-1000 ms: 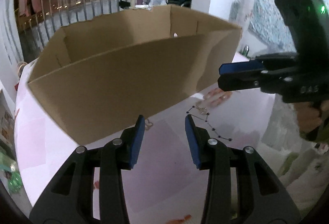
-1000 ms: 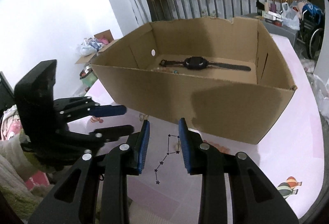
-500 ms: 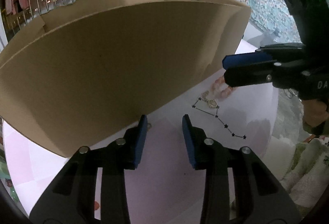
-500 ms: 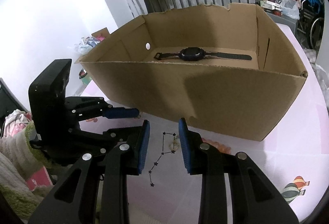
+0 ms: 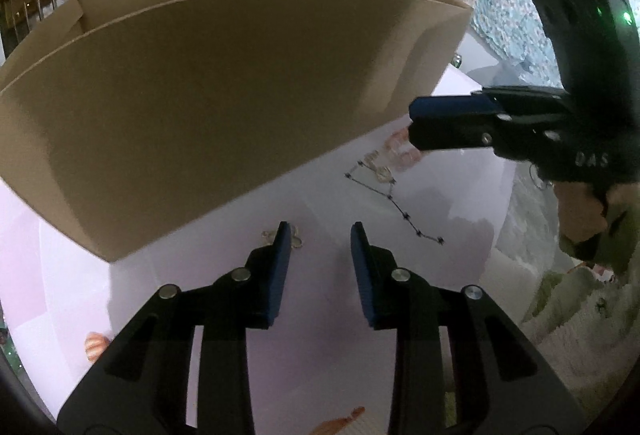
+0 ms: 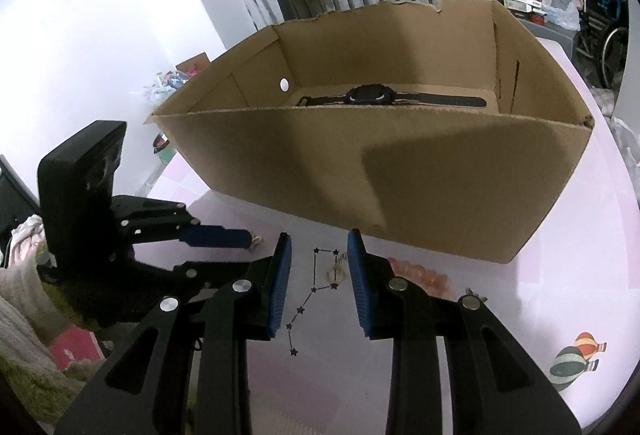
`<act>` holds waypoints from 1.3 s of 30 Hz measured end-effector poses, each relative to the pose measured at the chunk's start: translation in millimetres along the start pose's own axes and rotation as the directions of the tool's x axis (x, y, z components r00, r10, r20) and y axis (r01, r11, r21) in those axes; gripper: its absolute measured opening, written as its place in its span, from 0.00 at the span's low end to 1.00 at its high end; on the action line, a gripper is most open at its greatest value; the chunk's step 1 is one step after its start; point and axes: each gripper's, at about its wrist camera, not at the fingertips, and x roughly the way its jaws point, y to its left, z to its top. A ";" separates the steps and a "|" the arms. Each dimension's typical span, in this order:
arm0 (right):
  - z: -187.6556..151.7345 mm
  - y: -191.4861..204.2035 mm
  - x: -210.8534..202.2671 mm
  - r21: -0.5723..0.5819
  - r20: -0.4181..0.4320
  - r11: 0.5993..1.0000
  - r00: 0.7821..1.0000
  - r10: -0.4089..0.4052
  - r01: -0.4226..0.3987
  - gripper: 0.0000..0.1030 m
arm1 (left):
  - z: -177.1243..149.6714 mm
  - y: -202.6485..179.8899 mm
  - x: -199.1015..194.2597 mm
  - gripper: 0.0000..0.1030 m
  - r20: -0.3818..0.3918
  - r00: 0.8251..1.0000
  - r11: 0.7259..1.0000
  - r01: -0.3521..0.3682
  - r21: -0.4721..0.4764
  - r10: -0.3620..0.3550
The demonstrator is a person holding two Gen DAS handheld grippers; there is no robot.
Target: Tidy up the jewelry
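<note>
My left tool point(image 5: 318, 235) is closing on nothing beside a small earring point(image 5: 296, 237); right tool point(image 6: 316, 247) narrow, empty. Light, slippery: pinch its loop

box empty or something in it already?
Not empty. The right wrist view shows a black watch lying flat on the floor of the open cardboard box. Nothing else is visible inside.

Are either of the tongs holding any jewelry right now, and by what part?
Nothing is held. The left tongs are closing on empty air beside a small earring; the right tongs hang open above a ring.
</note>
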 end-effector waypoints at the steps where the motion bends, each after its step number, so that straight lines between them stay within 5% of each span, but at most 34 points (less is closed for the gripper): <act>1: -0.9 0.0 -0.5 0.001 -0.002 1.000 1.000 -0.001 0.001 0.28 | -2.2 -1.1 -1.1 0.28 -0.001 1.000 1.000 -0.001 -0.001 0.001; 18: -17.7 -2.4 2.0 0.029 -0.057 1.000 0.998 0.012 -0.011 0.28 | -13.0 3.9 -17.5 0.28 0.075 0.993 0.992 -0.081 -0.097 0.089; 39: -14.6 -8.4 25.6 0.065 -0.081 0.997 0.996 -0.038 0.044 0.28 | -16.0 -7.0 -4.9 0.28 0.077 0.997 0.982 0.003 -0.189 0.012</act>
